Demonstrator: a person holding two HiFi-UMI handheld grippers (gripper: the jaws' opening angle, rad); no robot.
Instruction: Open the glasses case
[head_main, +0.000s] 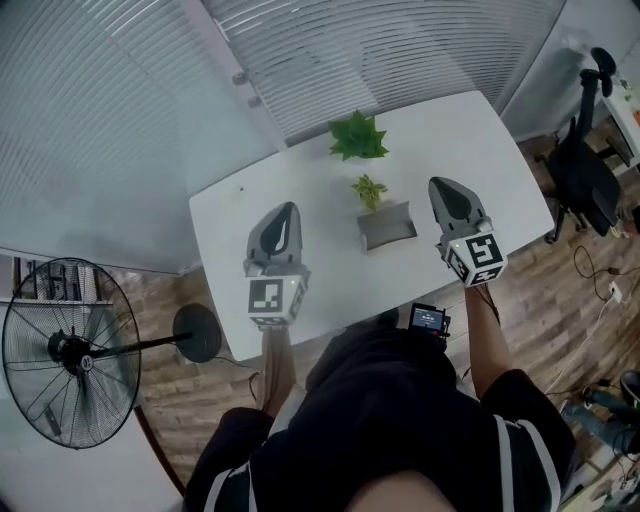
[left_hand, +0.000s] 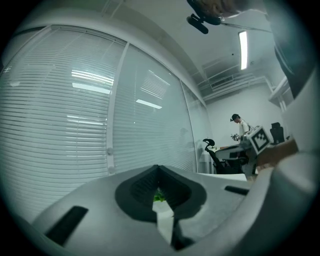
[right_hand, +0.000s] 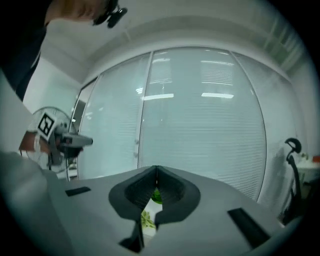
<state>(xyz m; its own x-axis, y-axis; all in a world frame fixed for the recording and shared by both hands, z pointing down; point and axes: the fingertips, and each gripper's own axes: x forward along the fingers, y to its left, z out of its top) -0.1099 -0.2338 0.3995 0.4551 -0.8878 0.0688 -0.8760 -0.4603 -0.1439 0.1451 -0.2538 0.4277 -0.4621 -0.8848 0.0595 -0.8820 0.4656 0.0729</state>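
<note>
The grey glasses case (head_main: 387, 225) lies on the white table (head_main: 250, 210), near its middle, with its far side raised; whether its lid is open I cannot tell. My left gripper (head_main: 288, 207) is held up in the air to the left of the case, jaws shut with nothing between them. My right gripper (head_main: 441, 183) hangs in the air to the right of the case, also shut and empty. In the left gripper view the left gripper's tips (left_hand: 159, 167) meet. The right gripper's tips (right_hand: 156, 167) meet too in its own view. Neither gripper touches the case.
A small green plant (head_main: 369, 190) stands just behind the case, a bigger one (head_main: 358, 137) at the table's far edge. A standing fan (head_main: 70, 350) is on the floor at left, an office chair (head_main: 585, 170) at right. Window blinds (head_main: 400, 50) run behind the table.
</note>
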